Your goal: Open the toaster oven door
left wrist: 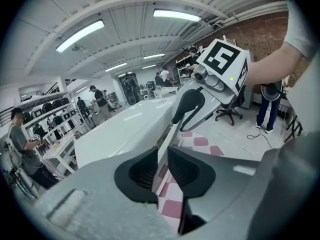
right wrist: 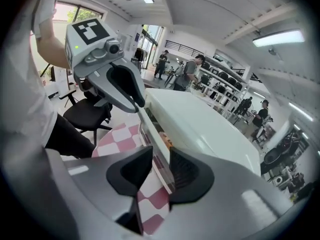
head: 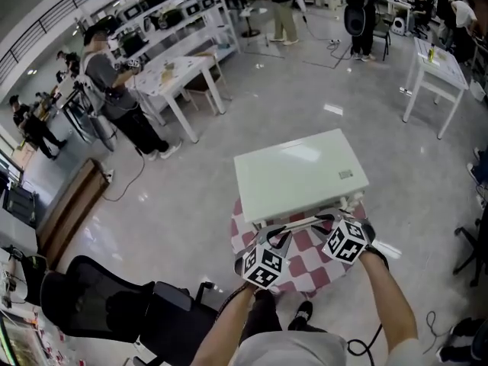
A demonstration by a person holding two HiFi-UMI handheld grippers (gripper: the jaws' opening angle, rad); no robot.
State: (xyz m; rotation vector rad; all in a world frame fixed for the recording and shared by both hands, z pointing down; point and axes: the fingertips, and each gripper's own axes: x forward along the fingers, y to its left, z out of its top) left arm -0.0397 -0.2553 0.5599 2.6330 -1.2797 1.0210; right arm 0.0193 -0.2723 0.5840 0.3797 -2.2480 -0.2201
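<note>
Toaster oven [head: 301,175], white and boxy, sits right in front of both tongs on a small surface [head: 305,269] with a red and white checked cloth. The left tongs [left wrist: 160,171] are parted, and the thin white door handle [right wrist: 150,139] runs through the gap between them. The right tongs [right wrist: 161,171] are parted too, further along the same handle, so the two tongs face each other from either end. Neither one looks like it is squeezing yet. To do this step well, I think both tongs should close gently on the handle at the same time. Then they should pull toward the person and down together, so the door does not twist. A slow pull is best, since the oven might slide on the cloth. Some things are hard to see. From the head view, the marker cubes cover the tips of the tongs, and the oven's front face is hidden. I cannot see the hinge, or tell if the door is shut tight or open a crack.
</note>
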